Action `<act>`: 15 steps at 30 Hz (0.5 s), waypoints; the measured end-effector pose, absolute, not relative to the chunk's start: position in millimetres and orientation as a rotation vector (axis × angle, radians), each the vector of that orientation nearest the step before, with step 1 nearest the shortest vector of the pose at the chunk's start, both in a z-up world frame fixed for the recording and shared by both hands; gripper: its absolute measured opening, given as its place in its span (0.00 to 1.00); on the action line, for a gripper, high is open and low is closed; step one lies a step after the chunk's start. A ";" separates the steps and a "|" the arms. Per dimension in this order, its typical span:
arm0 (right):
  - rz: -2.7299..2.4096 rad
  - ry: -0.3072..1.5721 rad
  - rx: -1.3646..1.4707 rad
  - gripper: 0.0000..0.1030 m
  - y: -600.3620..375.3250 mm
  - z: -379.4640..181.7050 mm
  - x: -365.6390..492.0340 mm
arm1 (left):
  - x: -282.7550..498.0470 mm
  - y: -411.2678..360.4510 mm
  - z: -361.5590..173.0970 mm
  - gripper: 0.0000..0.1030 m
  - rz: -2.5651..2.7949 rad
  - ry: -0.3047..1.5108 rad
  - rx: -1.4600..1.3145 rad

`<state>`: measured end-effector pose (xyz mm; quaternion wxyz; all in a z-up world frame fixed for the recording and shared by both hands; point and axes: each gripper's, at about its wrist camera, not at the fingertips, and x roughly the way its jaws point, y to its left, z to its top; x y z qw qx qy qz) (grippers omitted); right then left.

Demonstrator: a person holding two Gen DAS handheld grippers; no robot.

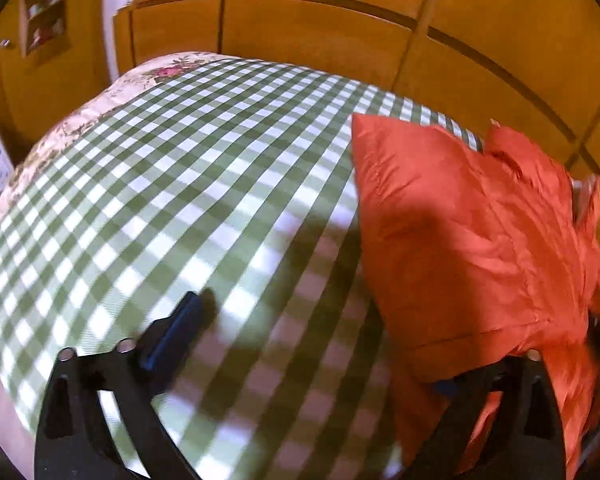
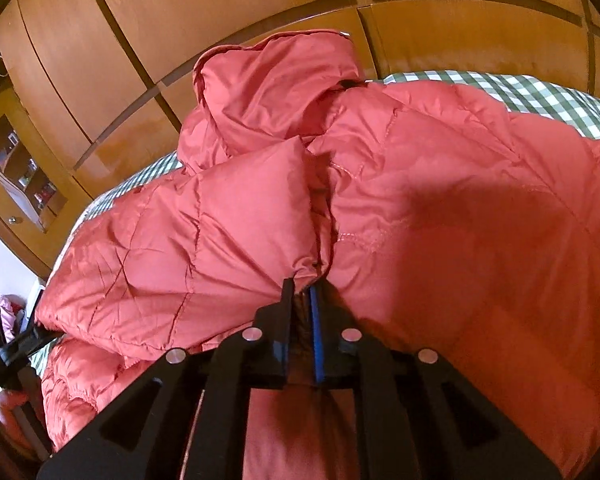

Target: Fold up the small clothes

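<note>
one puffy quilted red jacket [image 2: 420, 208] lies on the green checked bed cover [image 1: 188, 168]; a fold is pinched by the right tongs [image 2: 302, 292], left tongs [image 1: 316, 344] spread wide, empty. folding is underway; next, a second edge must be gripped.

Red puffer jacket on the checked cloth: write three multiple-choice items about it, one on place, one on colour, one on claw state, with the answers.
1. In the left wrist view the jacket lies: A) right of the open left claw B) left of it C) not in view.
2. The cloth under it is: A) plain blue B) green and white checks C) black.
3. The right claw is: A) wide open B) out of view C) shut on jacket fabric.

Answers: 1 A, the red fills the right side; 2 B, checks show; 3 C, fabric is pinched between its fingers.
</note>
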<state>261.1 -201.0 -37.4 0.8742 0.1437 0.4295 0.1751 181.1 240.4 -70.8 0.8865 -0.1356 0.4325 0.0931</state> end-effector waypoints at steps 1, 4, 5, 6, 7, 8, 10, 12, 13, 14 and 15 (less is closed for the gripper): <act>0.371 0.898 0.295 0.12 -203.2 -36.9 260.5 | 177.0 243.8 -69.1 0.96 0.155 0.898 -0.279; 0.387 0.897 0.269 0.18 -199.0 -36.3 260.6 | 171.7 246.1 -65.6 0.96 0.101 0.906 -0.219; 0.389 0.897 0.262 0.20 -196.5 -36.8 260.1 | 169.7 244.1 -63.2 0.96 0.093 0.915 -0.192; 0.391 0.894 0.255 0.22 -196.1 -36.3 259.6 | 169.6 242.3 -60.6 0.96 0.084 0.919 -0.170; 0.392 0.893 0.251 0.23 -191.6 -37.3 261.0 | 170.2 241.2 -56.8 0.96 0.078 0.918 -0.126; 0.393 0.891 0.249 0.26 -191.6 -37.2 260.8 | 170.4 238.5 -54.0 0.96 0.081 0.917 -0.080; 0.396 0.887 0.247 0.31 -189.0 -37.6 262.1 | 170.7 229.7 -49.1 0.96 0.089 0.909 0.055; 0.396 0.884 0.246 0.35 -186.8 -37.5 263.1 | 174.5 227.3 -48.9 0.96 0.088 0.912 0.133; 0.396 0.884 0.246 0.36 -187.0 -37.6 263.5 | 177.2 227.5 -50.0 0.96 0.053 0.941 0.138; 0.397 0.885 0.245 0.37 -186.5 -38.1 263.4 | 177.2 227.5 -51.6 0.96 0.009 0.970 0.126; 0.397 0.885 0.245 0.37 -186.6 -38.1 263.4 | 175.2 226.6 -52.3 0.96 -0.026 0.985 0.118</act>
